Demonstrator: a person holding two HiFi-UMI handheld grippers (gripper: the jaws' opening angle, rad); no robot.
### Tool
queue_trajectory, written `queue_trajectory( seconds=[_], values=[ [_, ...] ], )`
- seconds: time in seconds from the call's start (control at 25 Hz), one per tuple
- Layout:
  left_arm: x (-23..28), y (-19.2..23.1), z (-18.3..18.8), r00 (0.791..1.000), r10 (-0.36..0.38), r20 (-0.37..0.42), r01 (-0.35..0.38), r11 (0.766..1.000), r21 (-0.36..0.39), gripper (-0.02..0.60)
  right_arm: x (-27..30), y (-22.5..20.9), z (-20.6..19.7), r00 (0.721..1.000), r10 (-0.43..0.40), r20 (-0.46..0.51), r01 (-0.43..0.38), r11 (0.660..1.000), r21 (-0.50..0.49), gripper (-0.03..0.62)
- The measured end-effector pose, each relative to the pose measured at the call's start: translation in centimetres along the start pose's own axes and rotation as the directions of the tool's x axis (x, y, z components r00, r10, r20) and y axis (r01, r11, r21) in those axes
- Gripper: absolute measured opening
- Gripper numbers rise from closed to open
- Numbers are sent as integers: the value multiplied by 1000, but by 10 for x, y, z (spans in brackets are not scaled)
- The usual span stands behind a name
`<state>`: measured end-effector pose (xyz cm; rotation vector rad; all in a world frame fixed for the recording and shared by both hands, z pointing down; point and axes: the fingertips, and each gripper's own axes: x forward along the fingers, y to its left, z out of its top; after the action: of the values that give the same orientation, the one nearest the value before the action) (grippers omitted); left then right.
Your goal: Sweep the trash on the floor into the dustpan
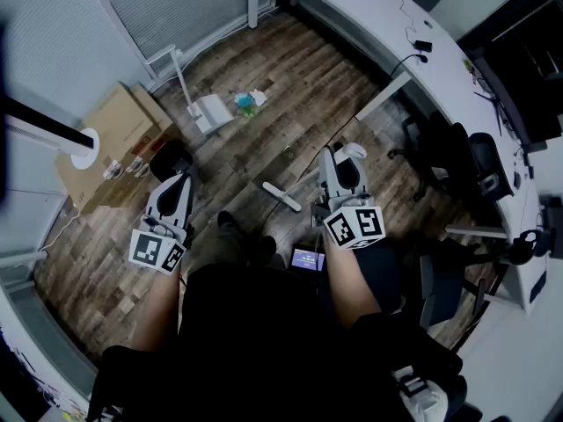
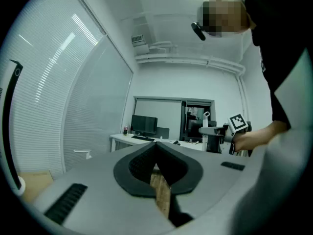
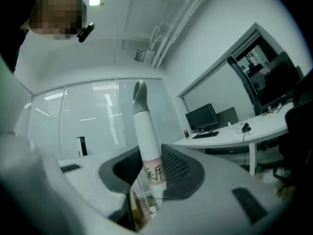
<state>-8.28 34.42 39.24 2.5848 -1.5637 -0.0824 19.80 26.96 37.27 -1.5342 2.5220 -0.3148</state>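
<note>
Trash [image 1: 247,104] on wood floor [image 1: 299,77], just beside white dustpan [image 1: 209,112], well ahead of both grippers; right gripper [image 3: 152,153] jaws clamped on upright white broom handle [image 3: 144,126]; left gripper [image 2: 156,148] jaws closed, nothing between.

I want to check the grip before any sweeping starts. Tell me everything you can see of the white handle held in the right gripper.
The white handle is a smooth, round rod that looks like plastic or painted metal. It ends at the top in a narrower grey tip. A pink band with dark handwritten characters wraps it at grip height. It stands nearly upright, leaning slightly. The right gripper is shut on it, with its dark ribbed pads pressing both sides. The part below the jaws is hidden.
</note>
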Motion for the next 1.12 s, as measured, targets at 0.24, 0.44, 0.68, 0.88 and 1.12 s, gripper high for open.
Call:
queue_trajectory(
  seconds=[0.24,0.44,0.68,0.88,1.12],
  values=[
    [-21,-11,-14,1000,-20,17,21,998,-64,-5,-40,5,-7,999,-41,0,41,999,-25,103],
    [-34,-32,5,993,-110,41,111,993,-33,-5,-70,21,-8,999,-36,-17,35,998,-55,103],
    [-42,-25,9,994,-104,42,106,994,-38,-5,-93,43,-20,999,-5,-52,2,998,-60,103],
    [-47,-37,11,989,-148,7,148,986,-71,-5,-101,53,-22,997,1,-72,-6,998,-68,103],
    [-57,-44,21,992,-117,44,118,993,-29,-5,-105,60,-9,998,41,-44,-44,997,-70,103]
  ],
)
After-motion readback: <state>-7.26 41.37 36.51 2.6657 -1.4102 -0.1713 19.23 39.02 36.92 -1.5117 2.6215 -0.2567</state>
